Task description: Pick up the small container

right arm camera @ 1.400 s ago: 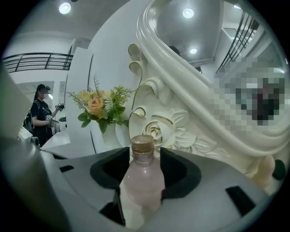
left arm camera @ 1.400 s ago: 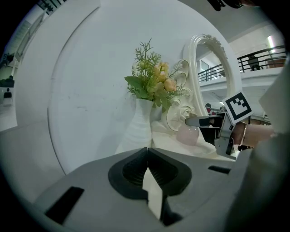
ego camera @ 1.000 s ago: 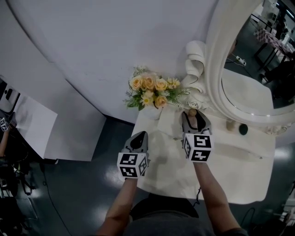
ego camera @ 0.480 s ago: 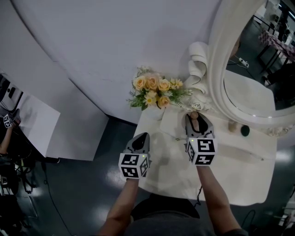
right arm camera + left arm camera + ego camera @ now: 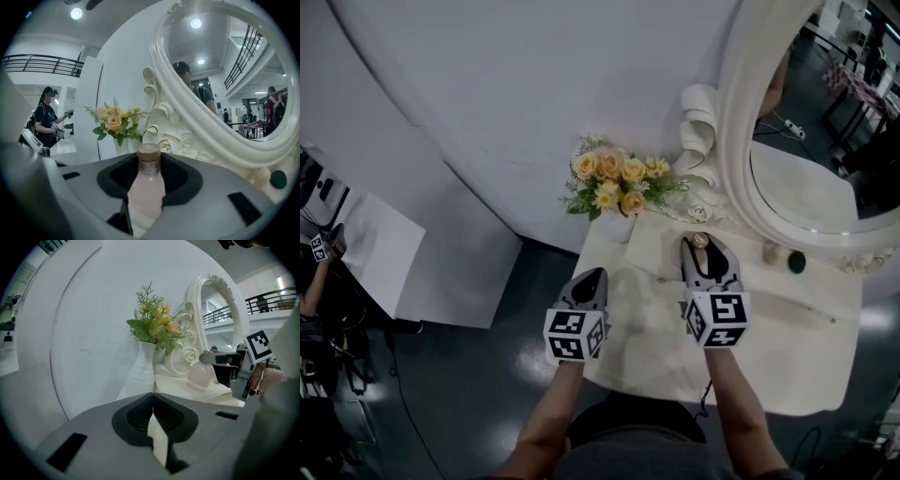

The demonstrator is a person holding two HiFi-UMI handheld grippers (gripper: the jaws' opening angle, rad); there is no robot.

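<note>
Small container (image 5: pixel 146 190) close beside mirror frame (image 5: pixel 186 116)

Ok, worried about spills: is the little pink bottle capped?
Capped: a brown stopper sits on the pink bottle, gripped upright between the right tongs.

No word, number or brand name can be read anywhere. The marker cube (image 5: pixel 574 336) on the left gripper (image 5: pixel 589 277) and its twin on the right gripper (image 5: pixel 701 246) bear only black-and-white square patterns, without letters. The small container (image 5: pixel 146 187), a pale pink bottle, shows no legible label.
</note>
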